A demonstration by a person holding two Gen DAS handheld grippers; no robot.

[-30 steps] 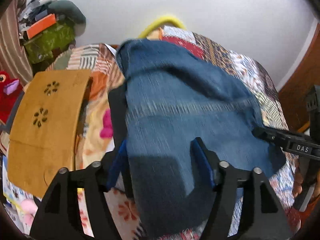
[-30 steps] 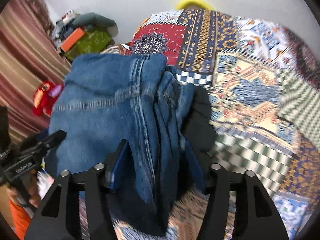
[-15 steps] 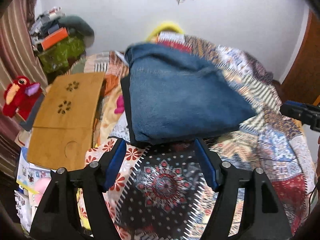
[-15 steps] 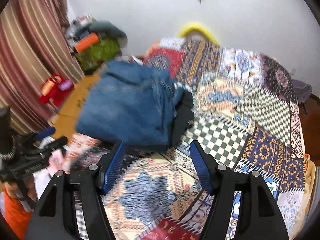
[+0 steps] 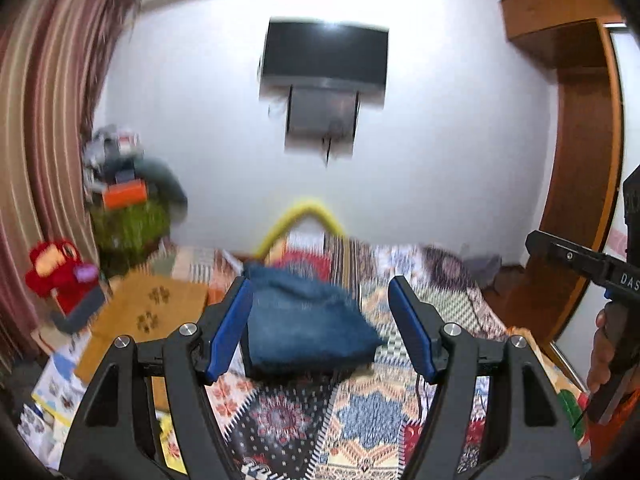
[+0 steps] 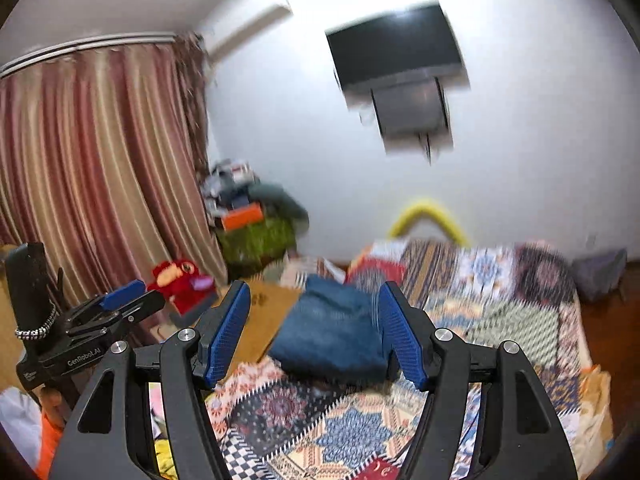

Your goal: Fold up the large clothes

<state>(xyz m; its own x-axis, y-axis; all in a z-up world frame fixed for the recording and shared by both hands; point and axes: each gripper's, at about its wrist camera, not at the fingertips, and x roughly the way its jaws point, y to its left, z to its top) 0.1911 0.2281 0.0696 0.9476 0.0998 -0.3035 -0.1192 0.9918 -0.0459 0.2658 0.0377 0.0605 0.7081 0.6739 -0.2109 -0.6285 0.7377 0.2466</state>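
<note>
A folded blue denim garment (image 5: 304, 324) lies on the patchwork bedspread (image 5: 360, 420), well ahead of both grippers; in the right wrist view the same denim garment (image 6: 332, 336) sits on the bedspread (image 6: 500, 320). My left gripper (image 5: 320, 328) is open, raised above the bed, with nothing between its blue pads. My right gripper (image 6: 314, 334) is open too, also clear of the cloth. Each gripper shows at the edge of the other's view: the right gripper's body (image 5: 580, 272) far right, the left gripper's body (image 6: 96, 320) far left.
A wooden lap desk (image 5: 148, 320) lies left of the denim, beside a red plush toy (image 5: 60, 276) and a striped curtain (image 6: 92, 168). A clutter pile (image 5: 128, 208) stands in the far corner. A television (image 5: 324, 60) hangs on the wall; a wooden wardrobe (image 5: 576, 160) stands right.
Both grippers have let go of the denim, pulled back and risen, tilting up toward the wall. The folded denim now lies free on the bed, small and far ahead.
</note>
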